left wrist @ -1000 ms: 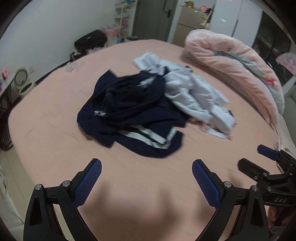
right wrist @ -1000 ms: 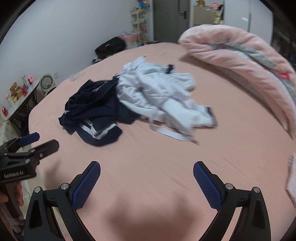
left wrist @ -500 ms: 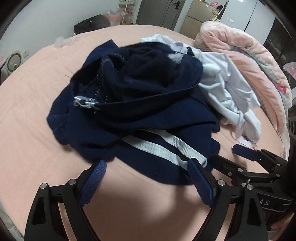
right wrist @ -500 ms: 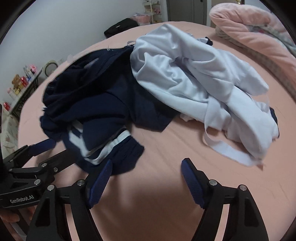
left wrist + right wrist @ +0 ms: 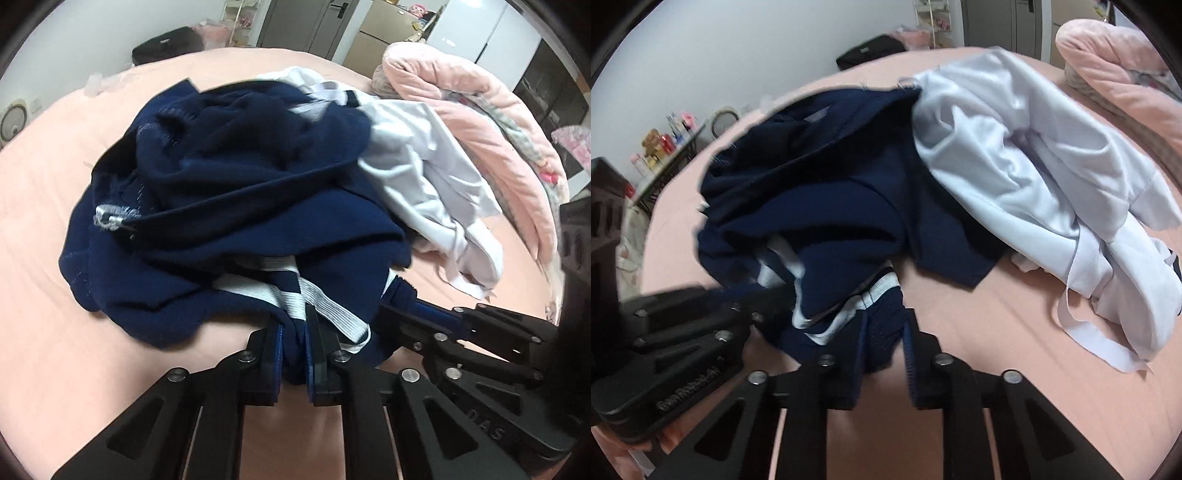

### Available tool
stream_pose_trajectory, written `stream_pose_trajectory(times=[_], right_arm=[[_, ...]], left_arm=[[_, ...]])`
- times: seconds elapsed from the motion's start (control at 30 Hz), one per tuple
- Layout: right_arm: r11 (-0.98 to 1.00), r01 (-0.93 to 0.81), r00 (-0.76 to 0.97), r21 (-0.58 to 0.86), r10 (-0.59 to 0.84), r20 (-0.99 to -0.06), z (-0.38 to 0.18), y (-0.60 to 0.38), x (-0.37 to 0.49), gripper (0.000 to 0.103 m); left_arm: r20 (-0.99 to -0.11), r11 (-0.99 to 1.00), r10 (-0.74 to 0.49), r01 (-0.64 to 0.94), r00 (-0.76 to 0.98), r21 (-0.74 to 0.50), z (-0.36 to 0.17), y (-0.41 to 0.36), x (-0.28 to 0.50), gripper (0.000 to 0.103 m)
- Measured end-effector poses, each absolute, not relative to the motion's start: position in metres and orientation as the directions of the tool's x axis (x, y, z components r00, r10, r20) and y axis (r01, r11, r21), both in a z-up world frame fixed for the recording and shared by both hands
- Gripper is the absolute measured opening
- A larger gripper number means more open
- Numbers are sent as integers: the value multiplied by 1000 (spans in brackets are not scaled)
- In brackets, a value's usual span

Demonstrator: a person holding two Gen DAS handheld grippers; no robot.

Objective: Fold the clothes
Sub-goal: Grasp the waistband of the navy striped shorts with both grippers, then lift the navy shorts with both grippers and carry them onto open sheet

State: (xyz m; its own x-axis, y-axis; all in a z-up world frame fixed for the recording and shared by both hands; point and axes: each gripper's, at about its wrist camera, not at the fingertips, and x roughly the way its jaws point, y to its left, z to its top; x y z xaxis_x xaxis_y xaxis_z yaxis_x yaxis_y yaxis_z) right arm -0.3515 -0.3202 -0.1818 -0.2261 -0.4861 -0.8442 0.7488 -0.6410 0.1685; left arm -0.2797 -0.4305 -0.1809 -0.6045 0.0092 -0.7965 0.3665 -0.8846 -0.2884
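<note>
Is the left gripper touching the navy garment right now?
Touching. The left wrist view shows the left gripper closed on the near hem of the navy garment, with dark fabric pinched between its blue pads.

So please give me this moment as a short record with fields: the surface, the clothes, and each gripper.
surface: pink bed sheet
navy garment: crumpled, white stripes near its front edge
white garment: crumpled, beside and partly on the navy one
left gripper: shut on the navy hem
right gripper: shut on the navy hem
folding: not started
</note>
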Motion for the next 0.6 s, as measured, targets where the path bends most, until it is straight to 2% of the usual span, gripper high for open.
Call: stream_pose_trajectory(times=[0.4,0.6], right_arm=[[-648,736,-297,197,-570,-766,-89,-258,-314,10],[-683,696,-355,220,-595,-721,-39,-171,-258,10]], left_arm=[[-764,-932,78,225,-641,-284,-111,-363,-251,7],[-760,-957,168,80,-628,-277,-82,-297,-241,8]])
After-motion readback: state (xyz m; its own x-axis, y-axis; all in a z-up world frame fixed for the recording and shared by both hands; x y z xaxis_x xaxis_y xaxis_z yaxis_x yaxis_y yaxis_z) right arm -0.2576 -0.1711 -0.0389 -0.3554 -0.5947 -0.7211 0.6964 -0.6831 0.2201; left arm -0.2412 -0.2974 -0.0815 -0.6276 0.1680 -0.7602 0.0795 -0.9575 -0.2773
